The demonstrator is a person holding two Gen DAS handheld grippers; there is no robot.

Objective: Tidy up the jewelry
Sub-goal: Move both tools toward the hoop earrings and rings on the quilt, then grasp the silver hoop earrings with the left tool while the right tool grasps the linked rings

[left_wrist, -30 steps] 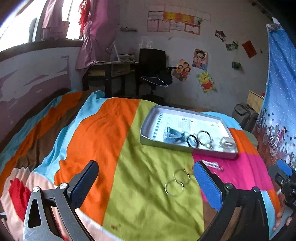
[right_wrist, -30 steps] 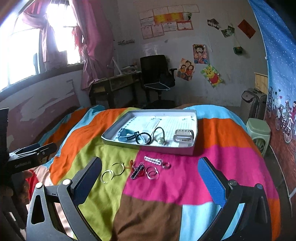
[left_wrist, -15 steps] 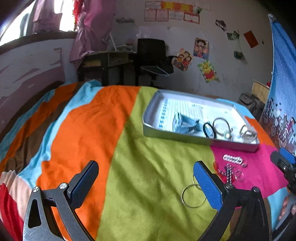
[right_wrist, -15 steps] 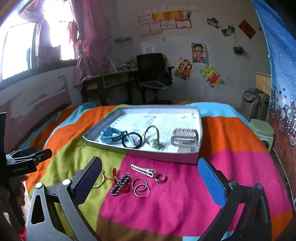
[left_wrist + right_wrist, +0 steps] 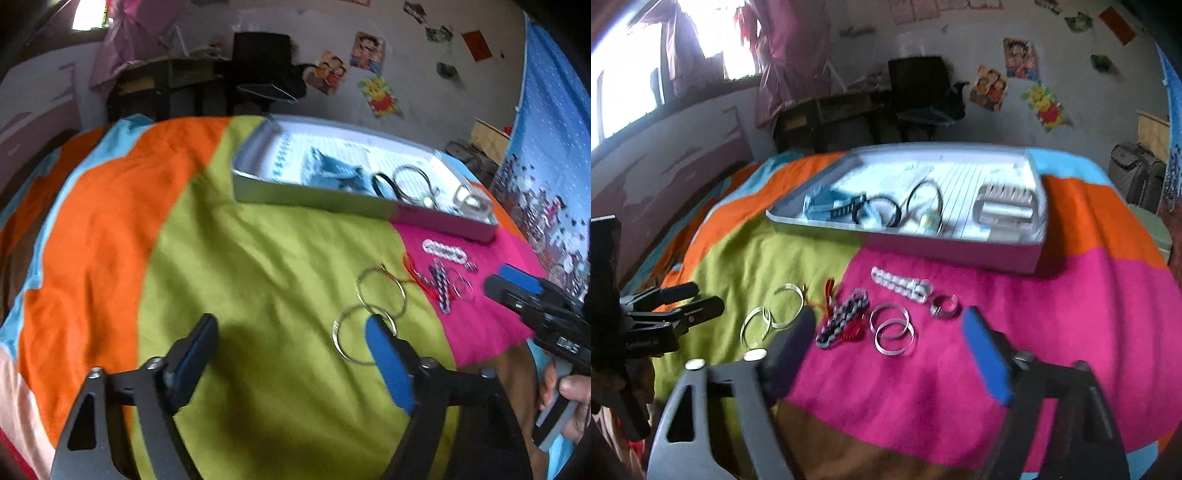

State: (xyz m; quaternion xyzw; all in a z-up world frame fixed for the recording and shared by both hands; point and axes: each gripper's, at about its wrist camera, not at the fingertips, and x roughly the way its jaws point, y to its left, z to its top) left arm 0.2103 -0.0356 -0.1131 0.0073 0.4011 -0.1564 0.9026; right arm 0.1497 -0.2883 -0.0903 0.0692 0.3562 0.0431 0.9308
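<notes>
- Loose jewelry lies on the striped bedspread (image 5: 1015, 332) in front of the tray (image 5: 945, 245): two thin hoop bangles (image 5: 774, 312) overlapping on the green stripe, a grey braided bracelet (image 5: 842, 319) with a red cord at the green-pink border, two linked silver rings (image 5: 892, 328), a white beaded bracelet (image 5: 899, 286) and a small band ring (image 5: 943, 304) on the pink.
- The tray already holds a teal strap (image 5: 820, 203), a black loop (image 5: 882, 212), a thin wire hoop (image 5: 925, 201) and a silvery clasp piece (image 5: 1004, 210).
- Writing: printed lines line the tray floor, too blurred to read; pale lettering on each gripper body is not legible.
- Room: the pink patch right of the band ring and the green patch left of the bangles lie bare; the tray's near wall stands just behind the beaded bracelet.
- The left gripper (image 5: 288, 343) hangs low over the green stripe, jaws wide apart and holding nothing; its right pad (image 5: 384, 362) overlaps the nearer bangle in view.
- The right gripper (image 5: 890, 343) hangs over the pink stripe, jaws wide and holding nothing, with the linked rings between them.
</notes>
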